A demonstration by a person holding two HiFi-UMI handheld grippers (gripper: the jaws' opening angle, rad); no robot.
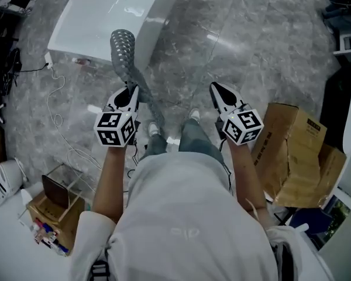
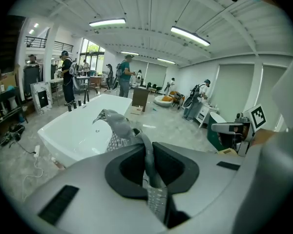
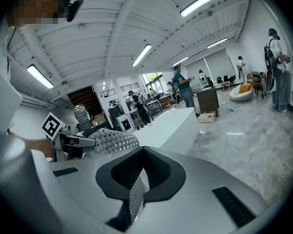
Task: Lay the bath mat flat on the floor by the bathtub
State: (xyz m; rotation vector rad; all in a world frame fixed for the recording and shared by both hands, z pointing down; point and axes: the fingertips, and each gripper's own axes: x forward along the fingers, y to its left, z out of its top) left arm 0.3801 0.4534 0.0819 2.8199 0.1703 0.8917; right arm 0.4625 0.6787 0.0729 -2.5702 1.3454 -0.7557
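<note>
Grey, bumpy-textured bath mat [image 1: 124,54] was off the floor [image 1: 251,57], gathered into a rope-like bunch and carried in the left tool [image 1: 131,91].

- Left tool: clenched on a narrow fold of the mat. One end stuck out past the tips toward the bathtub [image 1: 99,16]. Another stretch trailed down toward the person's shoes [image 1: 155,129]; could not tell whether it reached the floor.
- Right tool [image 1: 214,88]: jaws pressed together with nothing between them, held level with the left and well apart from the mat.
- Bathtub: white, ahead and to the left, with bare marble-look floor along its near side.
- Cardboard box [image 1: 292,151]: to the person's right, clear of that strip.

Judgement: the one-point pinch suited carrying, not laying, since the bunched mat cannot land flat from it. The right tool was probably kept free to take a second edge, so the two could pull the mat open. The laying itself was not yet started. The strip beside the tub looked like the likely landing place.
</note>
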